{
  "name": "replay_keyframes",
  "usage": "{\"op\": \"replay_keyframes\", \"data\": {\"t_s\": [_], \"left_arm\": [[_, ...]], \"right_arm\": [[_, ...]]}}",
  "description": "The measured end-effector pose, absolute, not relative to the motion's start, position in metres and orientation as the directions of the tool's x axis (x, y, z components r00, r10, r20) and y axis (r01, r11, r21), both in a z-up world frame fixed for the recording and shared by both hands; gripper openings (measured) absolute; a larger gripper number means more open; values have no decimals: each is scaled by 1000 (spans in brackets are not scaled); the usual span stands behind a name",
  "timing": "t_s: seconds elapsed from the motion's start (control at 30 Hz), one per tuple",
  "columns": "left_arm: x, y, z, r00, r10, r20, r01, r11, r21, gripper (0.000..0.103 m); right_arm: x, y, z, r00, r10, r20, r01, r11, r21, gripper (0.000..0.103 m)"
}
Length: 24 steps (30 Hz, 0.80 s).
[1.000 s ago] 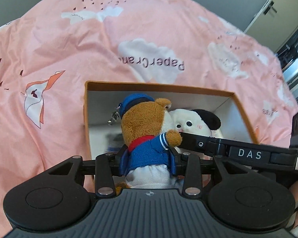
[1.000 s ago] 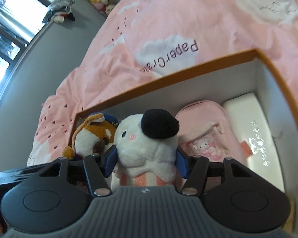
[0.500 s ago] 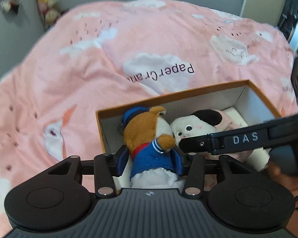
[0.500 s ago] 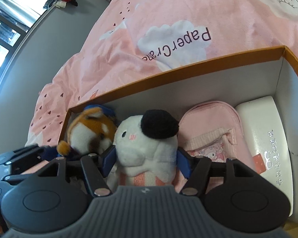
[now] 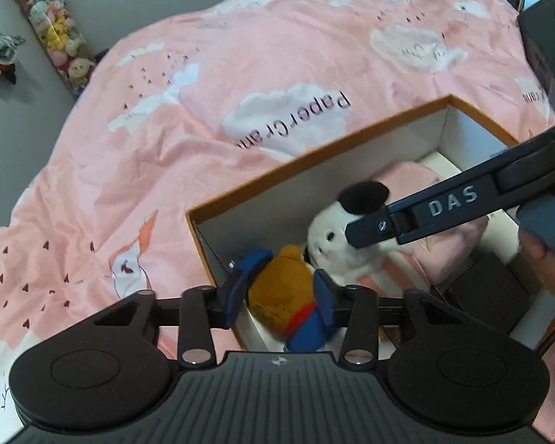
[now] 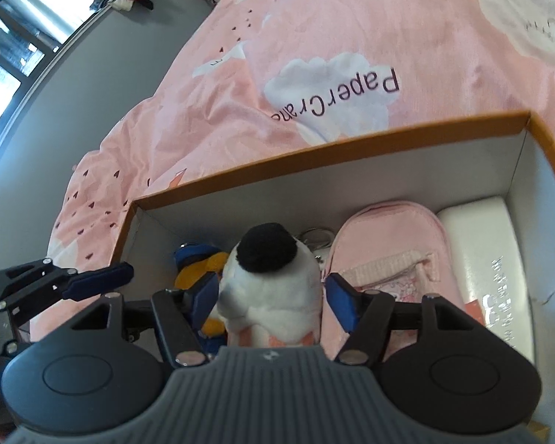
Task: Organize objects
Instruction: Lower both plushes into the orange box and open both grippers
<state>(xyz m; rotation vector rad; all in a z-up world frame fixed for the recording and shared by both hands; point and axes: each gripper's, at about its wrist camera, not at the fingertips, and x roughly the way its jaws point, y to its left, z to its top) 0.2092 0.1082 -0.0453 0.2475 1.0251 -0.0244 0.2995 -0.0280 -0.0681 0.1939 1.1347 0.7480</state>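
Note:
An orange-rimmed white box [image 5: 314, 151] [image 6: 314, 151] lies on a pink bedspread. A brown plush in a blue outfit [image 5: 281, 296] [image 6: 188, 273] lies tipped over at the box's left end. My left gripper [image 5: 281, 294] hovers over it with its jaws closing and the pads apart from the toy. In the right wrist view its finger [image 6: 100, 277] is by the left wall. My right gripper [image 6: 273, 296] is shut on a white plush with a black ear [image 6: 273, 277] [image 5: 325, 236], upright in the box's middle.
A pink pouch [image 6: 388, 244] and a white case [image 6: 488, 259] fill the box's right part, with a dark block [image 5: 488, 285] near its front. A hand [image 5: 551, 270] holds the right gripper. A tube of small plush toys [image 5: 55, 37] stands by the grey wall.
The brown plush went from upright between the left pads to lying low in the box. The left gripper rolled and let go of it. The right gripper with the white plush barely moved.

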Motion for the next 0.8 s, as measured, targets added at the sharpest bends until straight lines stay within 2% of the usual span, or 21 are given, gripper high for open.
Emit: {"op": "replay_keyframes", "data": {"t_s": [0.1,0.23,0.4,0.57,0.67,0.8], "left_arm": [[207,104,-46,489,67,-870,188,965,180,35],[201,88,-53,405,17,-914,330,930,164,35],[198,67,-77,329,91,-940,453,858,242,35],[202,65,-88,326,153,-933,478,825,302,36],[202,66,-87,340,158,-927,481,818,316,35],[194,67,-91,363,169,-916,506,790,346,35]], "right_arm": [[294,-31,-59,210,615,-760,-491,738,462,60],[285,-31,-56,170,586,-792,-559,719,412,51],[280,-27,-64,117,567,-815,-601,694,397,46],[278,-22,-66,93,571,-816,-608,681,408,40],[279,-18,-65,128,576,-808,-609,688,394,31],[284,-14,-74,112,575,-811,-597,691,407,26]]}}
